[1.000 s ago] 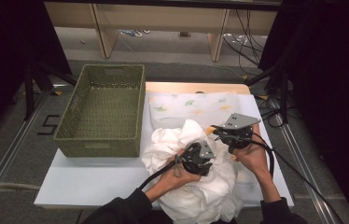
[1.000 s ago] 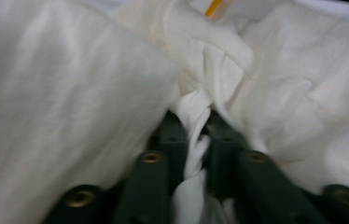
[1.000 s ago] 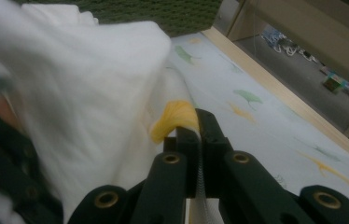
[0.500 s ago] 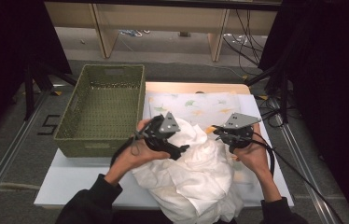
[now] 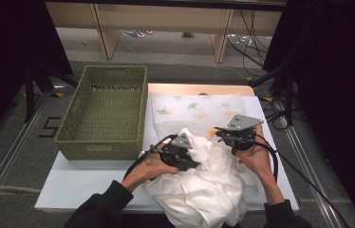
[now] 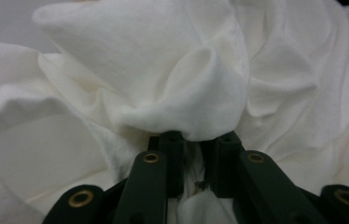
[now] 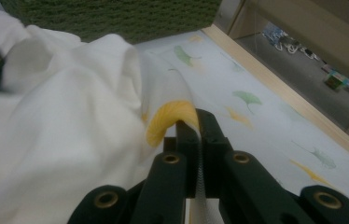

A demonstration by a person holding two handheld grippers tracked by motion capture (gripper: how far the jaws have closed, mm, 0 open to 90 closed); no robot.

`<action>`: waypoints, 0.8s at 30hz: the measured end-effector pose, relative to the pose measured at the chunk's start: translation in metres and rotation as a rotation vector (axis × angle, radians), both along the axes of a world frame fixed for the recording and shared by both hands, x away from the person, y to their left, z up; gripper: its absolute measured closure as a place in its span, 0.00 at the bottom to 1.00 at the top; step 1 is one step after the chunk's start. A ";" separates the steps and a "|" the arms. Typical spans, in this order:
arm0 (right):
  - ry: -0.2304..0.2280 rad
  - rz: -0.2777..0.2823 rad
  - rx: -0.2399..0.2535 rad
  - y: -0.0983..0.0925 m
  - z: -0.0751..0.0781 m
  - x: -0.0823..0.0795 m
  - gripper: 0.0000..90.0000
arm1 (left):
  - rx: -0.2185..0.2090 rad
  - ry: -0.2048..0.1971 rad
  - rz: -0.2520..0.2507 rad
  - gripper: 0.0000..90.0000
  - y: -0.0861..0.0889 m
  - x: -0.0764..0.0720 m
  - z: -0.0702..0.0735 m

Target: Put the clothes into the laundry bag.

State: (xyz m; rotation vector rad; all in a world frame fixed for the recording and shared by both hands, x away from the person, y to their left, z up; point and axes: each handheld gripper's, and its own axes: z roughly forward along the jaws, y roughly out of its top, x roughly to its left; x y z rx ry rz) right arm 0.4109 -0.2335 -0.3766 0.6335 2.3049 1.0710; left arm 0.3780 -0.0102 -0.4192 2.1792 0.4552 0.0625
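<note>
both claws clamped on the crumpled white cloth [image 5: 204, 185] heaped on the white desk [image 5: 80, 185], left claw [image 6: 195, 140] just closed, right claw [image 7: 195, 122] pinching its leaf-printed edge; nothing folded, green woven basket [image 5: 104, 111] unfilled.

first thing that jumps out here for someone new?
The big crumpled white cloth heaped at the near edge of the table, with both grippers in it: the left gripper has just closed on a bunched fold, and the right gripper is shut on a leaf-printed edge. Next is the green woven basket at the left, beside a flat leaf-print cloth spread behind the heap.
</note>
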 end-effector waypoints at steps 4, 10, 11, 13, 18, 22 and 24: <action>-0.003 0.011 0.018 0.004 0.003 -0.002 1.00 | 0.041 -0.072 -0.065 0.87 -0.035 -0.018 0.013; -0.017 0.017 0.057 0.004 0.012 -0.006 1.00 | 0.134 -0.113 0.055 0.85 -0.064 0.014 -0.007; -0.018 0.017 0.063 0.003 0.013 -0.007 1.00 | 0.130 -0.112 0.082 0.84 -0.064 0.022 -0.011; -0.028 0.015 0.064 0.001 0.016 -0.008 1.00 | 0.120 -0.121 0.149 0.80 -0.061 0.032 -0.014; -0.012 0.010 0.062 -0.003 0.014 -0.006 1.00 | 0.035 -0.111 0.109 0.50 -0.039 0.023 0.009; -0.005 0.005 0.067 -0.004 0.012 -0.005 1.00 | -0.021 -0.162 0.117 0.31 -0.013 0.010 0.039; -0.007 0.004 0.063 -0.003 0.012 -0.006 1.00 | -0.038 -0.185 0.144 0.27 0.005 0.007 0.053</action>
